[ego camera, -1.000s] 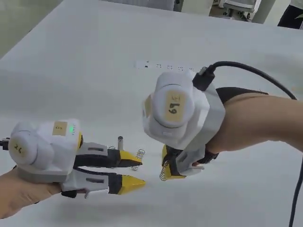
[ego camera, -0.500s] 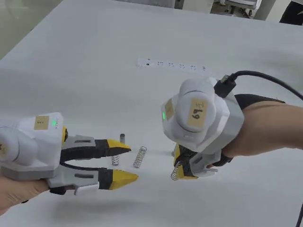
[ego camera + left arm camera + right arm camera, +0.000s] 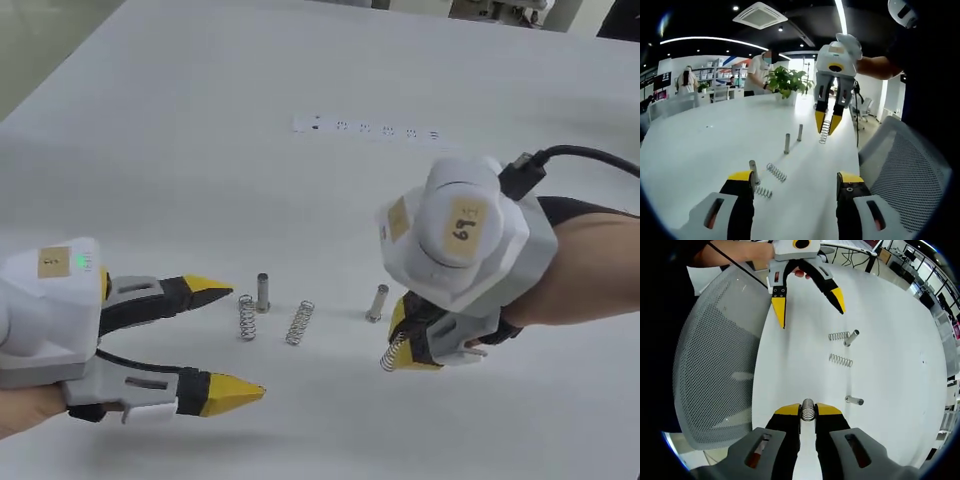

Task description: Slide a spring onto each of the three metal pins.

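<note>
My right gripper [image 3: 405, 352] is shut on a small spring [image 3: 390, 355] that it holds just above the white table; the spring [image 3: 808, 410] sits between its yellow tips. A metal pin [image 3: 378, 302] stands close to its left. A second pin [image 3: 263, 292] stands further left, with one loose spring [image 3: 246, 317] beside it and another spring [image 3: 298, 322] lying nearby. My left gripper [image 3: 228, 340] is open at the bottom left, its tips pointing at that pin and those springs. The left gripper view has three pins [image 3: 787, 143] upright and the right gripper [image 3: 827, 122] beyond them.
A white power strip [image 3: 365, 129] lies further back on the table [image 3: 180, 150]. A grey mesh chair [image 3: 715, 365] stands at the table's near edge. People and a potted plant [image 3: 785, 82] are at the far end of the room.
The left gripper has drawn back to the left and its jaws have spread wider. The right gripper has moved right with its spring, uncovering the pin beside it.
</note>
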### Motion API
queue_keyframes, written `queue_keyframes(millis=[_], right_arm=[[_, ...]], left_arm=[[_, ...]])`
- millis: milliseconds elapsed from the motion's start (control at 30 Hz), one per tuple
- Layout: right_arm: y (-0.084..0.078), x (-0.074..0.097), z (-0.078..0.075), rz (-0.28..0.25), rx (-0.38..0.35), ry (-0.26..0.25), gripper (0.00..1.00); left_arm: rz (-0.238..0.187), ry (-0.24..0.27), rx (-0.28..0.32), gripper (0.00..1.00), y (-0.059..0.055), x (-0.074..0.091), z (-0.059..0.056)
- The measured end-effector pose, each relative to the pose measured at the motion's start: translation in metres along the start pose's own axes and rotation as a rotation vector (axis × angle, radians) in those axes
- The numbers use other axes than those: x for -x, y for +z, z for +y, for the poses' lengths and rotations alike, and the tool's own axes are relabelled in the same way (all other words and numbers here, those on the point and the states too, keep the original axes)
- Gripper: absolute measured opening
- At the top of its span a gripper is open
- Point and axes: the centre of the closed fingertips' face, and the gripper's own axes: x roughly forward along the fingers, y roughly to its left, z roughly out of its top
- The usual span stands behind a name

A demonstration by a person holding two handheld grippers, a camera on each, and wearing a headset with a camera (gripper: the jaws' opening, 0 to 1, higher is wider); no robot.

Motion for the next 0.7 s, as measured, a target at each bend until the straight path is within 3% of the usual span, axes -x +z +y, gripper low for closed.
queue_keyframes(millis=[133,700], right_arm=[[-0.003,0.001,-0.001,-0.006,-0.010,0.002,0.08],[-0.022,0.019,-0.014,0.009,-0.026,-0.020,0.08]], left_arm=[[0.023,0.006,-0.012,0.64,-0.005,0.001,0.001],[0.001,-0.006,0.000,0.63,0.003,0.003,-0.001]])
